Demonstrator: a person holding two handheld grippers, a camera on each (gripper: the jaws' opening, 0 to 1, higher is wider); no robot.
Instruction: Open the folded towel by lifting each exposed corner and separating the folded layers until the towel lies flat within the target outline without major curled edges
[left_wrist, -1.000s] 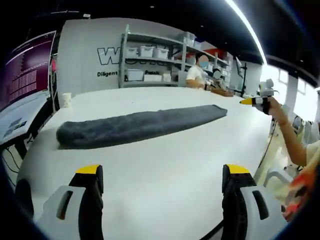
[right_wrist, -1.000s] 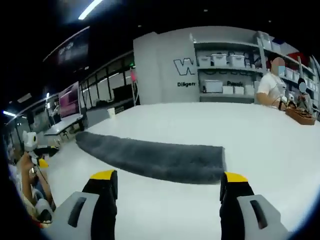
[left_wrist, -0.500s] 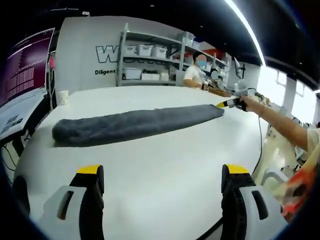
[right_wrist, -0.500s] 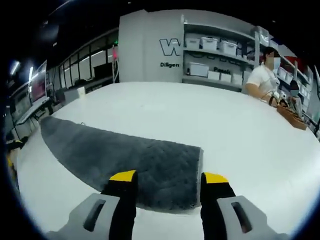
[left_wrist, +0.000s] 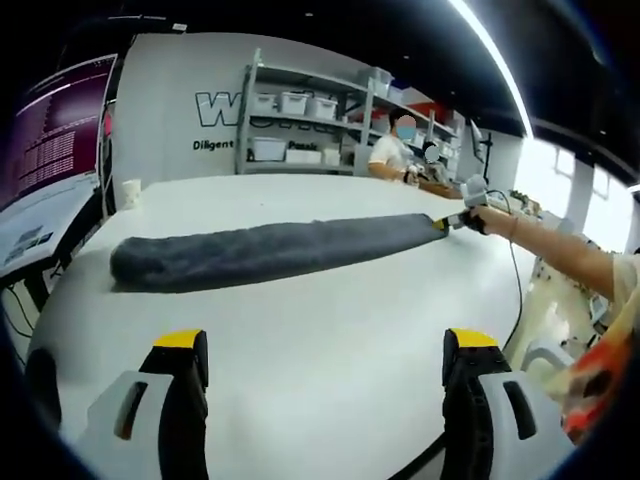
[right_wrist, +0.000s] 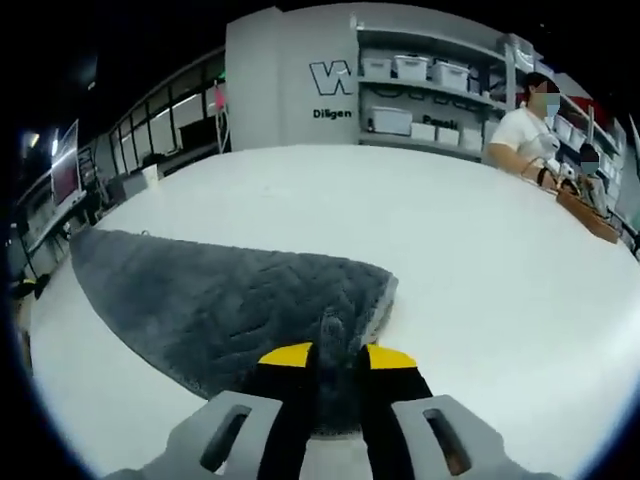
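**Right tool pinches the towel's end**

On the white table (left_wrist: 330, 330) the dark grey towel (left_wrist: 270, 252) lies folded into a long, narrow strip, running from the left side toward the far right. At its right end the right tool (right_wrist: 337, 358) has its yellow-tipped jaws pressed together on the near edge of the towel (right_wrist: 220, 300), the pile puckering up between them. From the left gripper view that same tool (left_wrist: 452, 222) meets the strip's tip, held by an outstretched hand (left_wrist: 490, 219). Nearer the camera, the left tool (left_wrist: 325, 345) hangs over bare table with its jaws spread wide, well apart from the towel. Behind the table stand shelves (left_wrist: 300, 120) with white bins, and a paper cup (left_wrist: 131, 194) sits at the table's far left.
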